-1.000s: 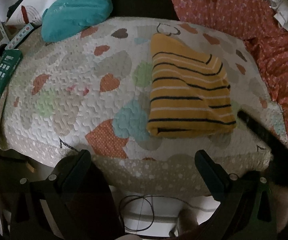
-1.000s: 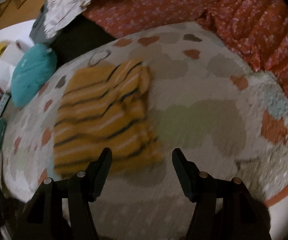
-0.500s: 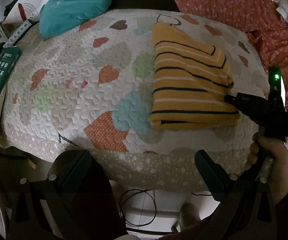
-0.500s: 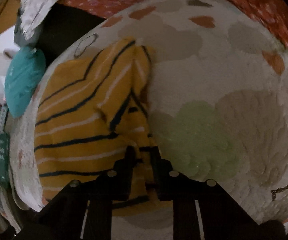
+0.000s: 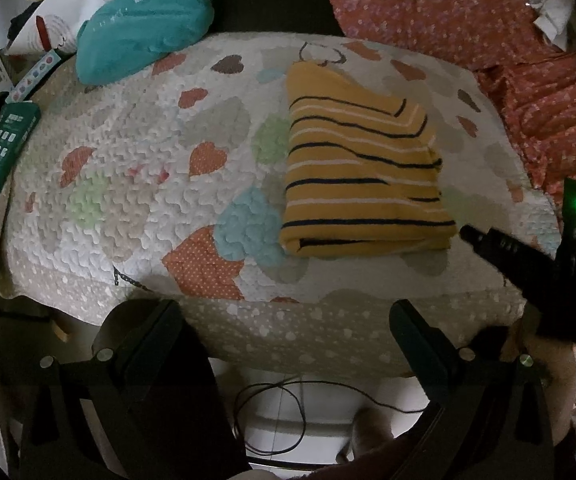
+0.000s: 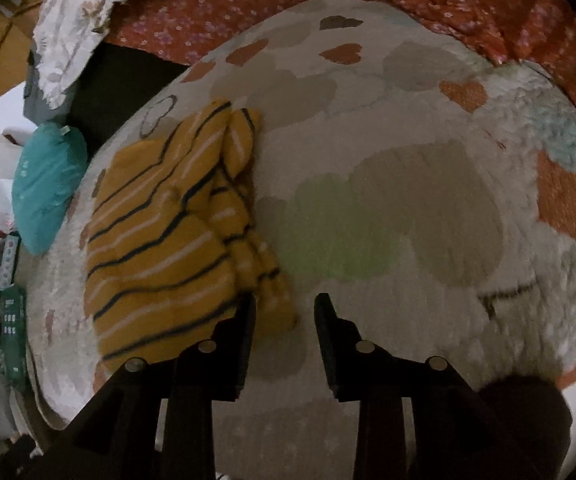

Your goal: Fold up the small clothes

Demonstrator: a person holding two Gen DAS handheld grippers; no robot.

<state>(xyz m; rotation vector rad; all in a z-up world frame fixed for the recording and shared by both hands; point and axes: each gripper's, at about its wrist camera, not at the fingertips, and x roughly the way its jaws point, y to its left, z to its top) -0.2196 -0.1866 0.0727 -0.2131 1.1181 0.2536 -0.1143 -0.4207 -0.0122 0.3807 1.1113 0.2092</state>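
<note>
A folded yellow garment with dark and white stripes (image 5: 361,172) lies on the heart-patterned quilt (image 5: 136,152), right of centre. My left gripper (image 5: 284,320) hovers open over the quilt's near edge, with nothing between its fingers. My right gripper (image 5: 472,237) sits just right of the garment's near right corner, apart from it. In the right wrist view the right gripper (image 6: 286,306) has its jaws opening. The garment (image 6: 160,248) lies to the left, and its near corner shows in the gap, not pinched.
A teal cushion (image 5: 144,24) rests at the quilt's far left corner. A green box (image 5: 0,160) lies off the left edge. Red floral fabric (image 5: 535,92) is bunched along the back and right. A dark cable (image 5: 288,416) loops below the near edge.
The right gripper came in and shut on the garment's right edge, then let go and drew back with its jaws parting. The garment stays folded. The left gripper held still.
</note>
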